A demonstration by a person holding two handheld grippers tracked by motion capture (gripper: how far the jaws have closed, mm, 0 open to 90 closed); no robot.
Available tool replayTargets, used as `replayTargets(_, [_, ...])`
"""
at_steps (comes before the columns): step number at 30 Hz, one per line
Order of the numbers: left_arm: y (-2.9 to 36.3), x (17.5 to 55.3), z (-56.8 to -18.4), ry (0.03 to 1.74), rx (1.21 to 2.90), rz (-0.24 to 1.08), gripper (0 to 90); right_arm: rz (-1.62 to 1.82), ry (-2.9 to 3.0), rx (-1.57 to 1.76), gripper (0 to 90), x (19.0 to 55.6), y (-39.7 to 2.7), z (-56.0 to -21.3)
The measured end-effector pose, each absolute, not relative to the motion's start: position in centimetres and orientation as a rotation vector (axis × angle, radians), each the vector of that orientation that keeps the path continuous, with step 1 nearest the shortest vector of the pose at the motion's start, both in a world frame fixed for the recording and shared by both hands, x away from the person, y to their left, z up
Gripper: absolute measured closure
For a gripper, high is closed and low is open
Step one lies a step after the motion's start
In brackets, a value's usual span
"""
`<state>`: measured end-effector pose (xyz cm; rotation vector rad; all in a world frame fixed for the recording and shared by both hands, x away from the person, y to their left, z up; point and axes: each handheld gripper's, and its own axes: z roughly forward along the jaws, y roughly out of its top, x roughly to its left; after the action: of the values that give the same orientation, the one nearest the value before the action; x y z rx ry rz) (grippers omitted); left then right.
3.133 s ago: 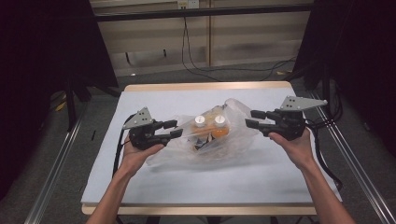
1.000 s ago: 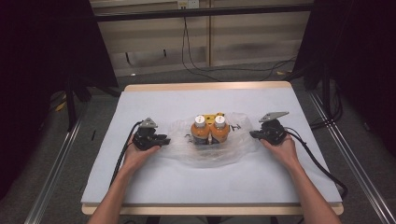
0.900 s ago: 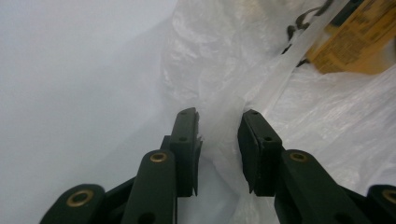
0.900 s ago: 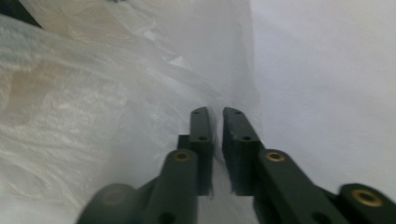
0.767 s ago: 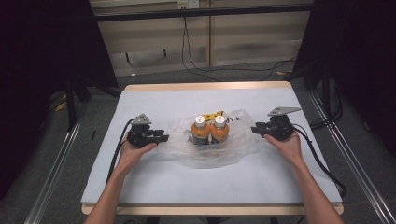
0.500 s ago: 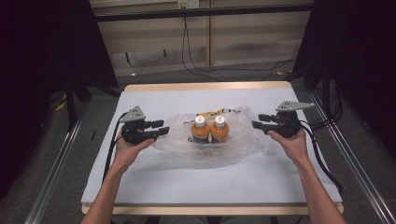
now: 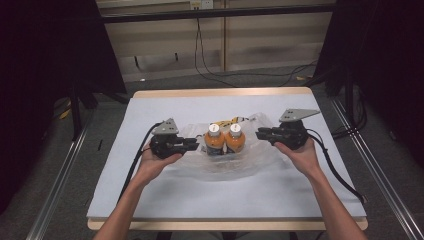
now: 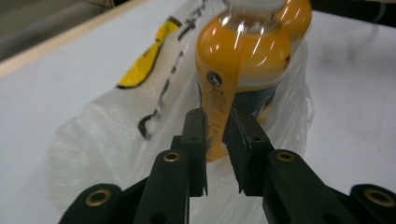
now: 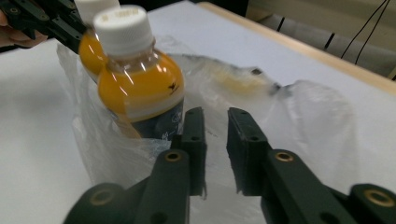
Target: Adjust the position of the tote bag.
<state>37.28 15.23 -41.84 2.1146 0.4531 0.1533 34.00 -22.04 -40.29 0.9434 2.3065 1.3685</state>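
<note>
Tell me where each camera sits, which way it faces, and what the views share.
High view: above the person's side, looking forward and down on the table; forearms, left gripper, right gripper.
Left gripper view: along its jaws at the bag.
Right gripper view: along its jaws; the left gripper sits top left.
Shared: the bottles.

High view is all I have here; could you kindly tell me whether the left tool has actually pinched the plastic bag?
Observer: Not visibly. The left tool has just been closing, yet a narrow gap remains between its jaws, and the plastic bag film shows through it.
Operator: And the right tool?
Observer: Much the same. The right tool has just been closing, its jaws are slightly apart, and film shows at the gap.
Operator: Is anything on the bottles below the juice?
Observer: The near bottle carries a dark label band around its lower part.
</note>
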Motion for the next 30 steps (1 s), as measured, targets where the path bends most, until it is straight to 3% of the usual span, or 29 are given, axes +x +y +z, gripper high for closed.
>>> replayTargets(4, [13.9, 38.1, -43.2, 0.425, 2.182, 0.117, 85.7, 1.314, 2.403, 0.914, 90.0, 35.1, -20.4, -41.7])
replayTargets(7, [13.2, 38.9, -44.2, 0.457, 2.243, 0.110, 87.3, 1.289, 2.419, 0.922, 90.0, 36.1, -19.9, -42.0])
replayTargets(19, [12.8, 39.8, -46.2, 0.501, 2.436, 0.186, 86.0, 0.993, 2.624, 0.925, 90.0, 38.4, -17.3, -45.7])
replayTargets(30, [13.6, 40.0, -46.3, 0.481, 2.586, 0.336, 85.6, 0.784, 2.657, 0.925, 90.0, 37.0, -19.5, -46.8])
